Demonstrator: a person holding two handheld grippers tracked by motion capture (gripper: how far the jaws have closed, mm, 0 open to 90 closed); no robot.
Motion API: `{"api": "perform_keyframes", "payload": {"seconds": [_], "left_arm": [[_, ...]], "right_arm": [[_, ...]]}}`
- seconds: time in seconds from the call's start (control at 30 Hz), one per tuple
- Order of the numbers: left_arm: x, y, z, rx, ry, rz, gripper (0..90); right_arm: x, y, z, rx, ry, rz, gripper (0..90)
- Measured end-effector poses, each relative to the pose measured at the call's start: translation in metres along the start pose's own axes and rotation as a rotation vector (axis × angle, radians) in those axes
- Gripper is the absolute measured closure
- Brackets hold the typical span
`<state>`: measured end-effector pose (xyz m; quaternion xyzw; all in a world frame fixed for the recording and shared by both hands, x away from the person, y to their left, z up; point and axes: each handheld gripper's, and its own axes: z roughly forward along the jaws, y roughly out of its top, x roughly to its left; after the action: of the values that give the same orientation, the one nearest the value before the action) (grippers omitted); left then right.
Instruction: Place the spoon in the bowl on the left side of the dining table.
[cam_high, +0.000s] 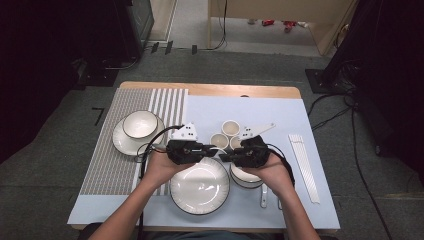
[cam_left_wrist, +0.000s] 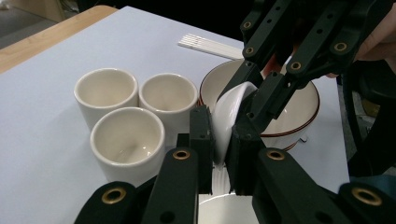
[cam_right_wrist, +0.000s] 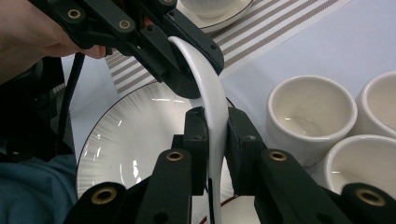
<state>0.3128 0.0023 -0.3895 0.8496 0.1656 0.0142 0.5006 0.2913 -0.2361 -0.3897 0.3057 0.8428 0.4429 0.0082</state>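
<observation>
- We see a white spoon (cam_right_wrist: 205, 88) held in the air between both hand-held grippers, just above the near rim of the large plate (cam_high: 199, 187), which we take as our landmark.
- The left hand-held gripper (cam_left_wrist: 219, 144) is clenched on the spoon; its two black pads press on either side of the white piece.
- The right hand-held gripper (cam_right_wrist: 212, 140) grasps the same spoon, its pads tight on the narrow part, with the curved part rising above them.
- In the high view the two meet tip to tip over the far edge of the large plate, the left hand-held gripper at (cam_high: 186, 150) and the right one at (cam_high: 250, 151).
- Three small cups (cam_high: 225, 135) stand clustered just beyond the large plate, touching one another.
- A bowl with a dark rim (cam_left_wrist: 299, 107) sits just right of the large plate, under the right hand (cam_high: 270, 172).
- Left of the large plate, a second bowl on a saucer (cam_high: 140, 125) rests on a striped mat (cam_high: 115, 150).
- Far right of the large plate, a white strip (cam_high: 305, 165) lies on the counter (cam_high: 210, 90).
</observation>
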Motion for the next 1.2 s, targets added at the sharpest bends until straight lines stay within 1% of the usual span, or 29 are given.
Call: {"api": "perform_keyframes", "payload": {"seconds": [0.3, 0.47, 0.57, 0.73, 0.9, 0.93, 1.0, 1.07, 1.2], "left_arm": [[-0.0001, 0.0013, -0.0010, 0.006, 0.002, -0.002, 84.0], [0.0004, 0.0014, -0.0016, 0.007, -0.002, -0.013, 84.2], [0.0011, 0.0015, -0.0029, -0.003, 0.002, -0.019, 84.7], [0.0014, 0.0015, -0.0031, 0.005, 0.005, -0.023, 84.9], [0.0038, 0.0013, -0.0051, -0.007, 0.005, -0.043, 85.0], [0.0048, 0.0013, -0.0055, -0.006, -0.001, -0.050, 85.0], [0.0060, 0.0010, -0.0067, -0.014, 0.000, -0.063, 85.0], [0.0069, 0.0009, -0.0077, -0.017, 0.002, -0.067, 85.0], [0.0091, 0.0004, -0.0087, -0.013, 0.002, -0.082, 85.0]], "right_arm": [[0.0004, 0.0002, 0.0001, 0.000, -0.001, -0.002, 78.7], [0.0013, 0.0005, 0.0004, 0.001, -0.002, -0.002, 78.1], [0.0012, 0.0006, 0.0005, -0.003, 0.000, 0.000, 76.2], [0.0010, 0.0006, 0.0002, -0.010, 0.000, -0.003, 76.2], [0.0005, 0.0006, -0.0013, -0.024, -0.003, 0.000, 75.1], [0.0005, 0.0006, -0.0017, -0.026, -0.002, 0.000, 75.0], [0.0004, 0.0004, -0.0025, -0.029, -0.005, -0.001, 74.7], [0.0002, 0.0004, -0.0030, -0.032, -0.006, -0.001, 73.6], [-0.0006, 0.0002, -0.0045, -0.042, -0.013, -0.005, 70.8]]}}
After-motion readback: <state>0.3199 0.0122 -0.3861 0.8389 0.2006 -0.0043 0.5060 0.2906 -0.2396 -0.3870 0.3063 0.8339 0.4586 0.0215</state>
